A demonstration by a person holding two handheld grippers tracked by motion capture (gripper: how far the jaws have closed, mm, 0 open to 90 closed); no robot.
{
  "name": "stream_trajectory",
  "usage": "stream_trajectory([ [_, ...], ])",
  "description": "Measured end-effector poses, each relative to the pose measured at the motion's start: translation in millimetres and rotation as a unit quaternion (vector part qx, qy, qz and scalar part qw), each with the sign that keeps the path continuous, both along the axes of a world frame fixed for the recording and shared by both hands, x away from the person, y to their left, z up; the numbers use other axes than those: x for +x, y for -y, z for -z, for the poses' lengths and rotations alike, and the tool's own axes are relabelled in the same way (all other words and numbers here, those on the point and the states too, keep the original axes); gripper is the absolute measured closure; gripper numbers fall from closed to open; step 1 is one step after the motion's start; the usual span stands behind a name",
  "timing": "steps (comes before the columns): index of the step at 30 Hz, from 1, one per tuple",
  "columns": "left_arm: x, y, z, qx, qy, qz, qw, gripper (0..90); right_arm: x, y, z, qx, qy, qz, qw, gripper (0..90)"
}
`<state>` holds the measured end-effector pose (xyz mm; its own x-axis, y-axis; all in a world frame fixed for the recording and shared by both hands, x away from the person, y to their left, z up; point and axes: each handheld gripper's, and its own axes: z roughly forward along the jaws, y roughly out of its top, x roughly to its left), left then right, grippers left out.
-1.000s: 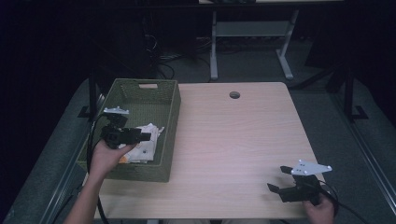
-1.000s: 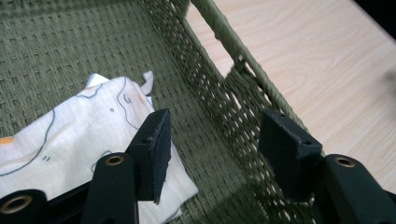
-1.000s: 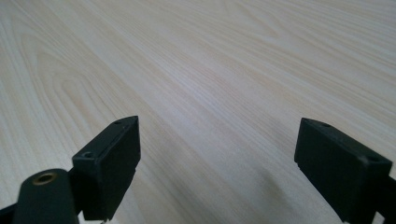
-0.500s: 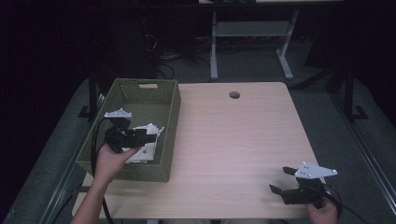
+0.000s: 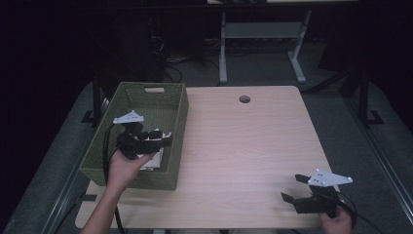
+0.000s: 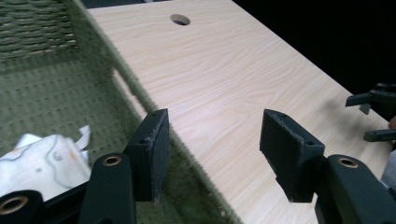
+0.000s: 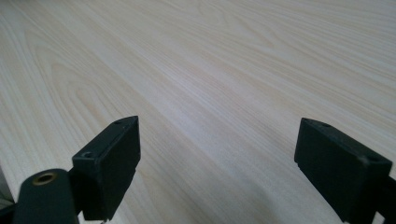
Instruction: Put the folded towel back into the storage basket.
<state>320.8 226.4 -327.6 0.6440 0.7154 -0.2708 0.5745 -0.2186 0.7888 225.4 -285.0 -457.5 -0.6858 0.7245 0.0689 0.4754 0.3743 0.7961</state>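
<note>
A green woven basket (image 5: 139, 178) stands on the left part of the wooden table (image 5: 243, 141). My left gripper (image 5: 165, 138) hovers over the basket's near right side, pointing right. In the left gripper view its jaws (image 6: 212, 135) stand open with nothing between them, above the basket's right wall (image 6: 107, 60). A crumpled white item (image 5: 152, 160) lies on the basket floor, seen at the lower left (image 6: 42, 154) beside the left jaw. My right gripper (image 5: 290, 187) rests at the table's near right corner, open over bare wood (image 7: 217, 158).
A round cable hole (image 5: 244, 99) sits near the table's far edge, also in the left gripper view (image 6: 180, 19). The right gripper (image 6: 373, 112) appears far off at that view's right edge. Desk legs and cables stand on the dark floor beyond the table.
My left gripper has drifted a little to the right over the basket and risen slightly, jaws still open. The right gripper has stayed put.
</note>
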Motion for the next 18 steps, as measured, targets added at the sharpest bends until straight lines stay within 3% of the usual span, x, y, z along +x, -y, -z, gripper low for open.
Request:
stream_trajectory([
  [9, -6.2, 18.9, -1.9, -0.006, 0.016, 0.012, 0.9998, 42.4, 0.6, 2.8, -1.4, 0.003, 0.002, 0.005, 1.0, 14.0],
  [18, -9.9, 37.8, 2.3, -0.011, 0.016, 0.028, 0.9994, 41.4, 1.2, 0.2, -3.3, 0.004, 0.002, 0.003, 1.0, 14.0],
])
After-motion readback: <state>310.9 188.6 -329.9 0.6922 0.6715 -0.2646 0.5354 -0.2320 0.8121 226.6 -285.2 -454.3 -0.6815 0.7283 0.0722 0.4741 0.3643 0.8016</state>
